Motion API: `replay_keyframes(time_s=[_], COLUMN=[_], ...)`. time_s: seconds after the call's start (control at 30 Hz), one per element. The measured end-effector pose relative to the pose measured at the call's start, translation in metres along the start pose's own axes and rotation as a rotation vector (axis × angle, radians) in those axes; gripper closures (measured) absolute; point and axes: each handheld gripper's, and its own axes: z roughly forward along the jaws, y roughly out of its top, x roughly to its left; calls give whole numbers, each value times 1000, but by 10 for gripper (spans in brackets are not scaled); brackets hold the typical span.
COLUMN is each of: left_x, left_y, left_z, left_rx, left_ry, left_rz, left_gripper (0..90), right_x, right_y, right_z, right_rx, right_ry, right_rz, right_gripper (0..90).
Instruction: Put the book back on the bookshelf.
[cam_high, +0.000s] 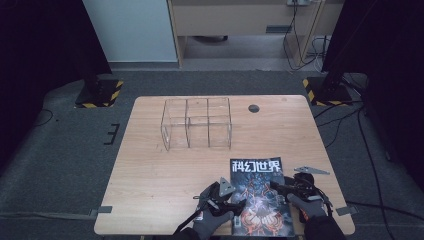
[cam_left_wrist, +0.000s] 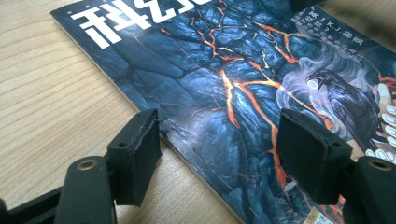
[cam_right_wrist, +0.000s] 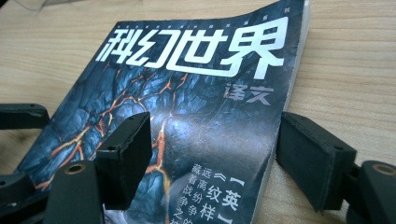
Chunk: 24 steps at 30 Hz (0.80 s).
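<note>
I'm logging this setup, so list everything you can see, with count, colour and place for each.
magazine: one, dark blue cover with orange cracks and white title, near right part of the table, flat
organizer: one, clear, with compartments, far middle of the table
table: one, light wood, centre of the high view
hole: one, dark, round, in the tabletop right of the organizer
stand bases: two, black with yellow-black stripes, on the floor past the table's far corners
cables: several, black, on the floor at right
left gripper: one, black, jaws open astride the magazine's left edge
right gripper: one, black, jaws open astride the magazine's right edge
gloves: two, grey, on the person's hands at the near edge
</note>
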Motion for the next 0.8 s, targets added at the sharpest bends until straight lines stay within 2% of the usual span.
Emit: replay_keyframes(time_s=[0.2, 0.33, 0.5, 0.57, 0.8], left_x=[0, -1, -1, -1, -1], left_y=[0, 0, 0, 0, 0], left_z=[0, 0, 0, 0, 0], left_rx=[-1, -1, 0, 0, 0], left_ry=[3, 5, 7, 7, 6], left_rz=[1, 2, 4, 3, 3], left_gripper=[294, 293, 293, 293, 293], right_x=[0, 0, 1, 1, 2], right_y=[1, 2, 3, 4, 4], right_z=[-2, -7, -11, -14, -13], right_rx=[-10, -38, -65, -86, -74], right_ry=[5, 36, 63, 105, 90], right_rz=[9, 34, 34, 51, 38], right_gripper=[282, 299, 307, 324, 327])
